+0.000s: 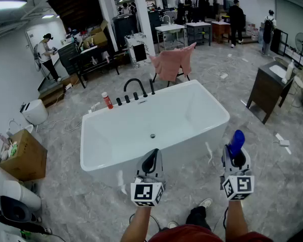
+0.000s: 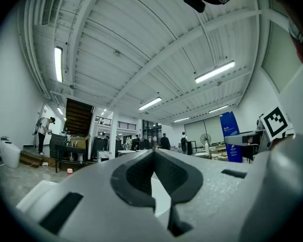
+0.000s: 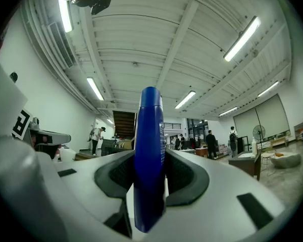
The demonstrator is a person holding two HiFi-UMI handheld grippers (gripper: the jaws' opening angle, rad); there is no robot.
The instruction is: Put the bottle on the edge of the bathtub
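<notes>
Blue plastic bottle (image 1: pixel 236 142) stands upright in the head view, clamped in the right gripper (image 1: pixel 236 158) and held over the grey marbled floor (image 1: pixel 91 210), just off the near right corner of the white, glossy, rectangular bathtub (image 1: pixel 116 160), not on its rim. Its lower part is hidden in the jaws. The left gripper (image 1: pixel 150 163) hangs before the tub's near wall. Both carry cubes with black-and-white square markers. A small red bottle with a white cap (image 1: pixel 107 100) stands on the far rim beside a curved black faucet (image 1: pixel 136 87).

In the left gripper view the left gripper (image 2: pixel 154 155) has its dark textured pads (image 2: pixel 134 178) closed tip to tip with nothing between them. The bottle (image 2: pixel 231 137) shows at right with a pale label, its print too small to read.

In the right gripper view the right gripper (image 3: pixel 150 158) presses its pads on the smooth, round-topped bottle (image 3: pixel 149 135); the label is seen edge-on and is illegible.
</notes>
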